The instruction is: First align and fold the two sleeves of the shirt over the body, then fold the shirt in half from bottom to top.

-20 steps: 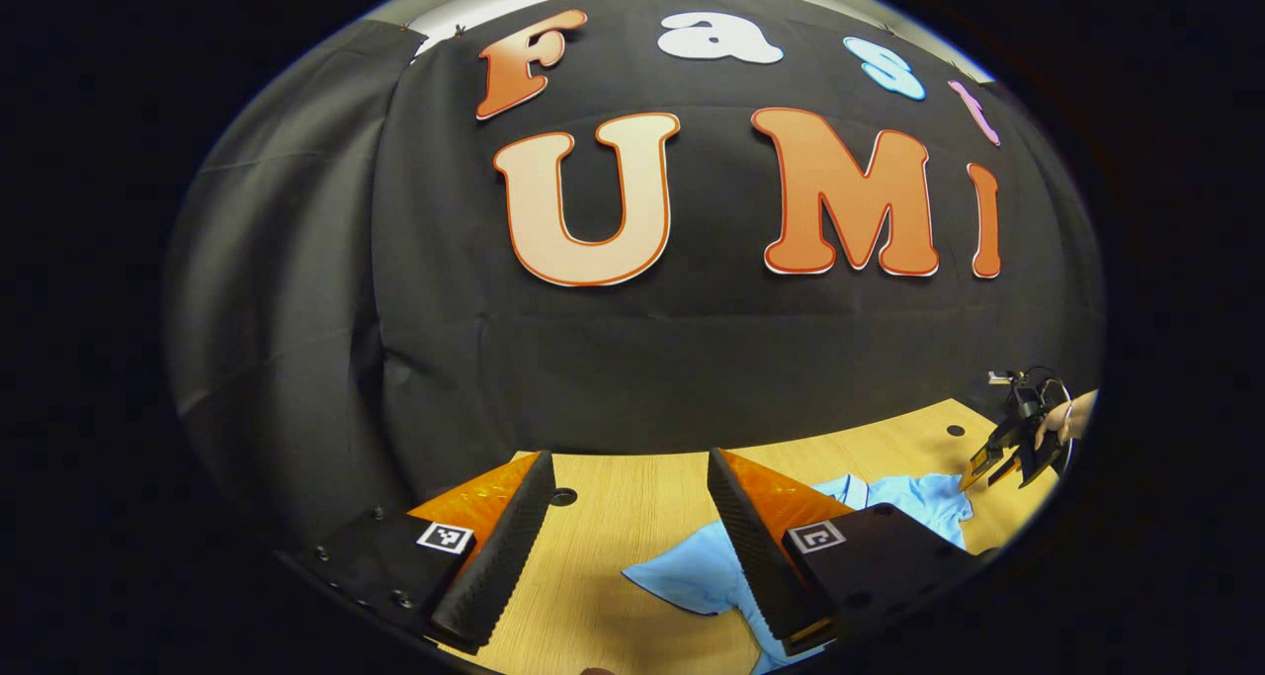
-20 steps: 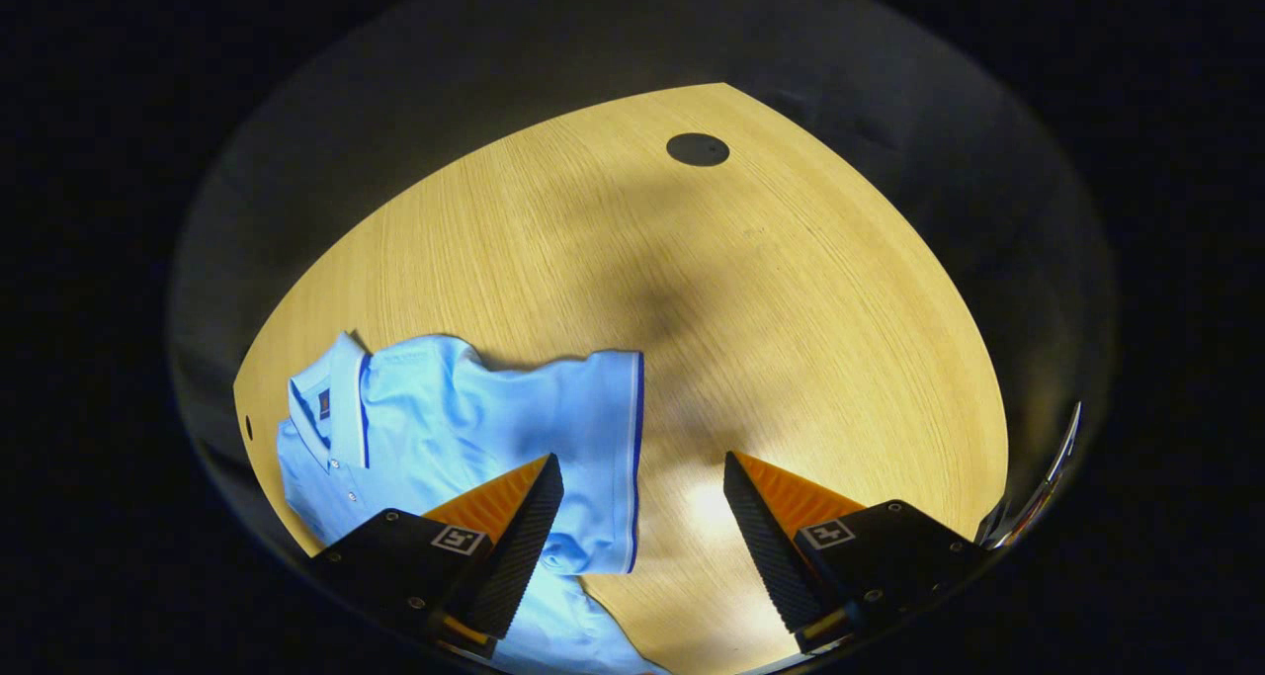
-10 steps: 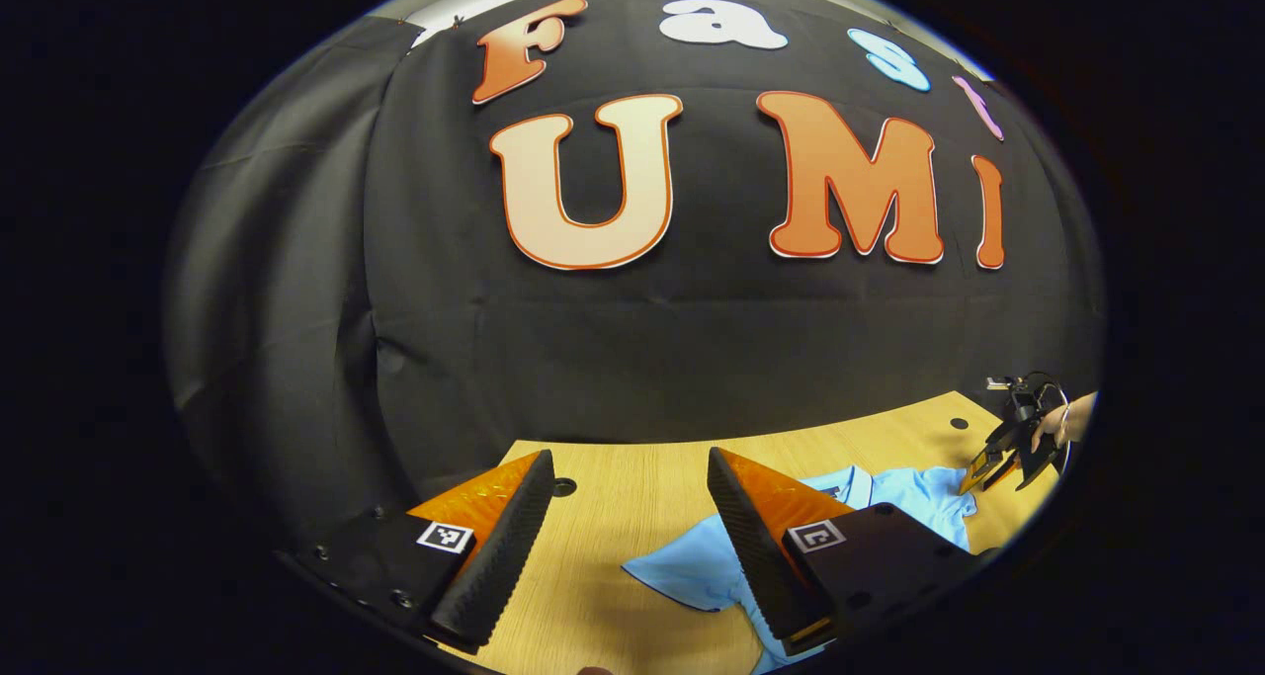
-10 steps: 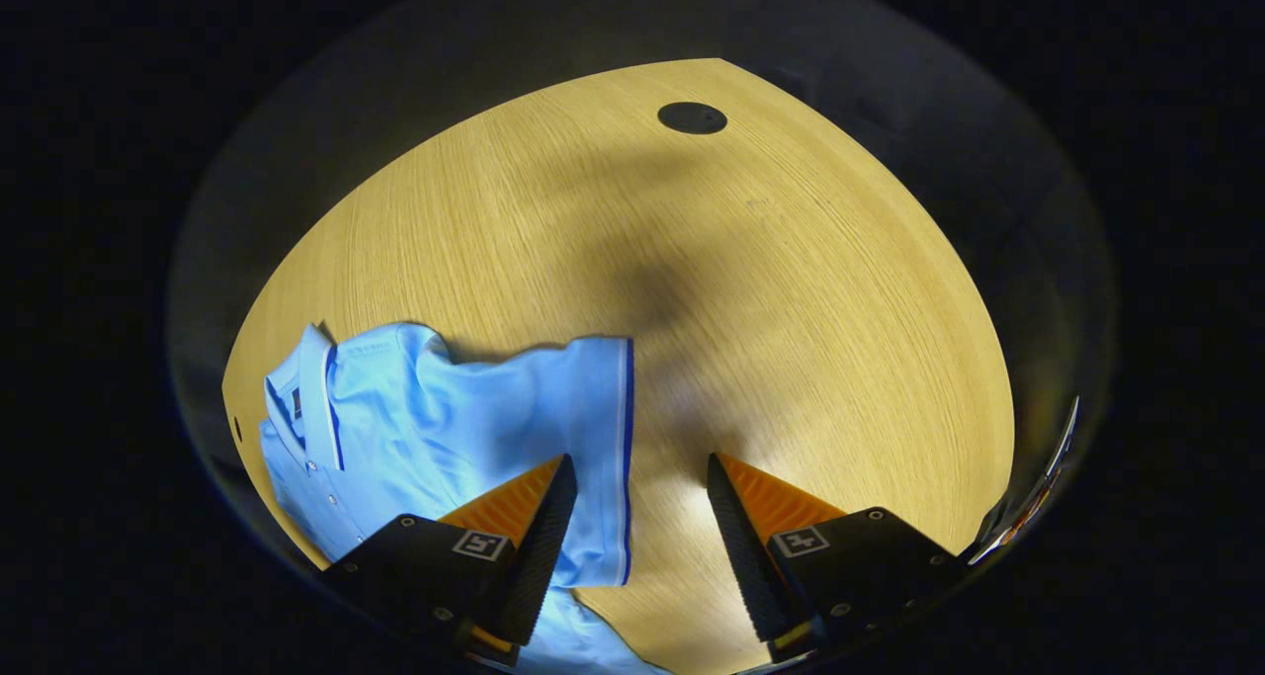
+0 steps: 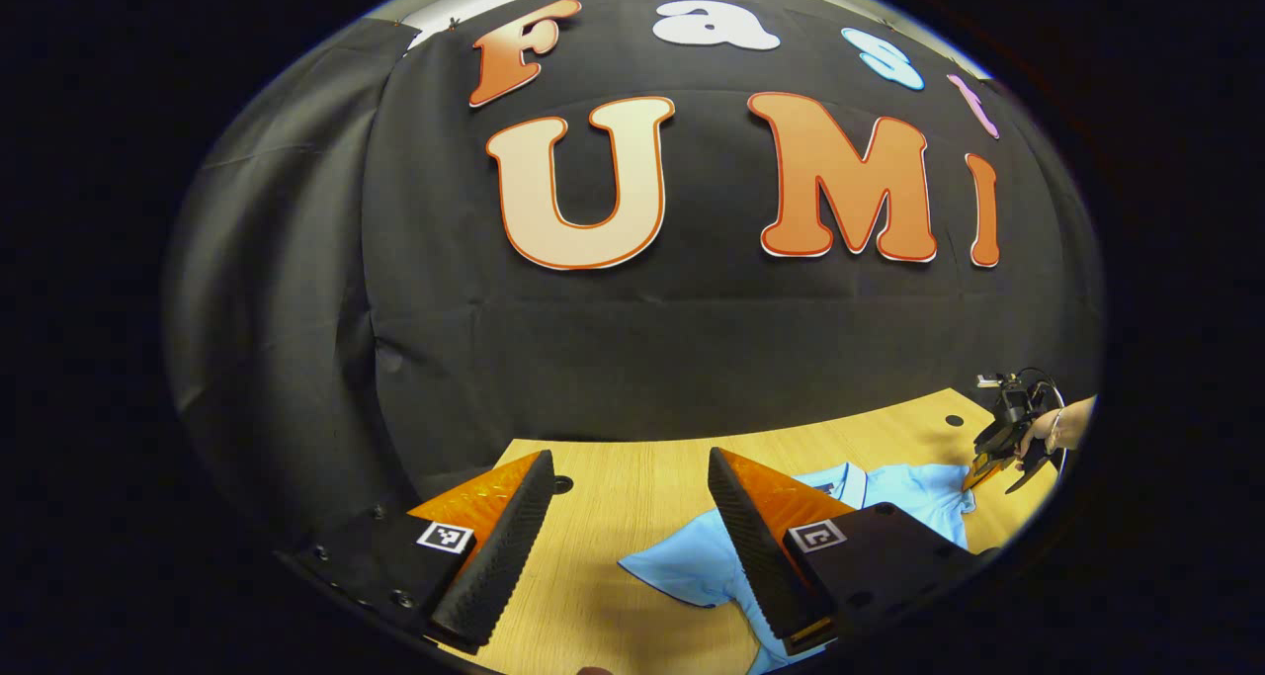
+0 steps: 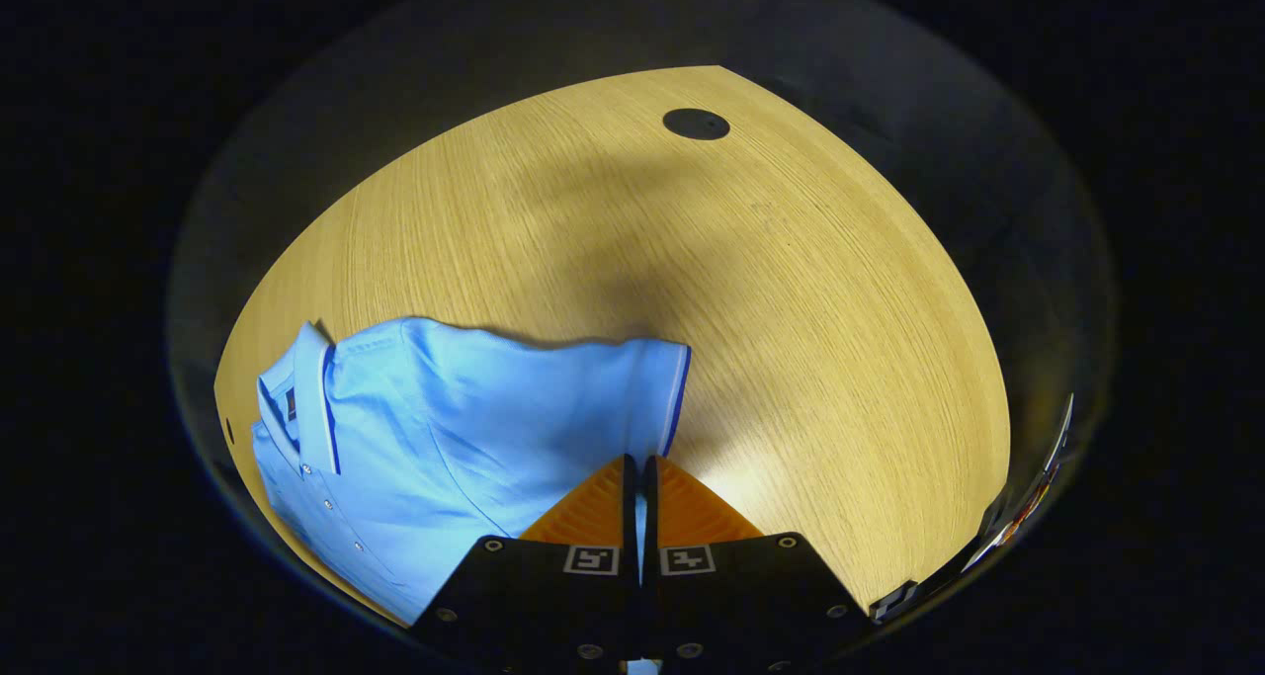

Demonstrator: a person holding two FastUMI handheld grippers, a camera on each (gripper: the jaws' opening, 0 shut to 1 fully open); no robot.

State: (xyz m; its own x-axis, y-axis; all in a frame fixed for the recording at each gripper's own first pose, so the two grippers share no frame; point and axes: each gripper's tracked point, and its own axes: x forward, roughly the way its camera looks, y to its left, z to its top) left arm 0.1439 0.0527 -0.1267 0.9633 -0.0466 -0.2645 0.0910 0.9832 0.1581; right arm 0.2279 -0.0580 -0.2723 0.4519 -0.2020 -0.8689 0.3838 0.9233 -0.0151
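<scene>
On the wooden surface (image 6: 791, 290) the blue shirt (image 6: 445, 418) lies spread, and my right tool (image 6: 639, 477) has its fingers pinched together on the sleeve (image 6: 647, 388) edge. My left tool (image 5: 628, 517) hangs wide apart above the surface, gripping nothing, just left of the other sleeve.

Shirt (image 6: 464, 428) on table (image 6: 791, 290)

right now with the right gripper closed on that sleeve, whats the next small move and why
Probably lift the right gripper a little and carry the sleeve toward the collar side, over the shirt body. Its fingers are pinched on the sleeve's hem edge, the sleeve still lies spread out on the table, and the left gripper is open.
</scene>
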